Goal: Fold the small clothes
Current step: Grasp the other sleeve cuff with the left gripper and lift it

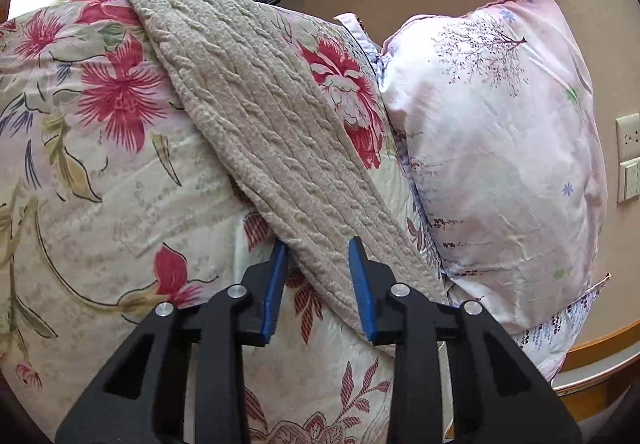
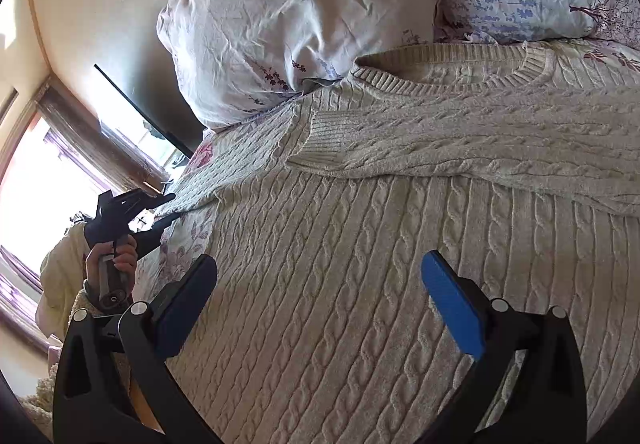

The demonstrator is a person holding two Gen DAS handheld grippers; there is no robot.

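One sweater (image 2: 360,244), two pillows (image 2: 288,11), two tongs (image 2: 320,304)

I am working in a home bedroom. A floral quilt (image 1: 100,171) covers the bed, two printed pillows (image 1: 492,147) lean against the wall, and a wall switch plate (image 1: 628,157) sits beside them.

The left gripper (image 1: 318,248) is being held with its jaws narrowed, the blue pads (image 1: 362,284) set on either side of a knitted sleeve (image 1: 260,115) edge, though firm pressing cannot be told. The right gripper (image 2: 320,268) is being kept wide open and angled downward. In the right wrist view, a hand (image 2: 112,260) is being wrapped around the left gripper's handle.
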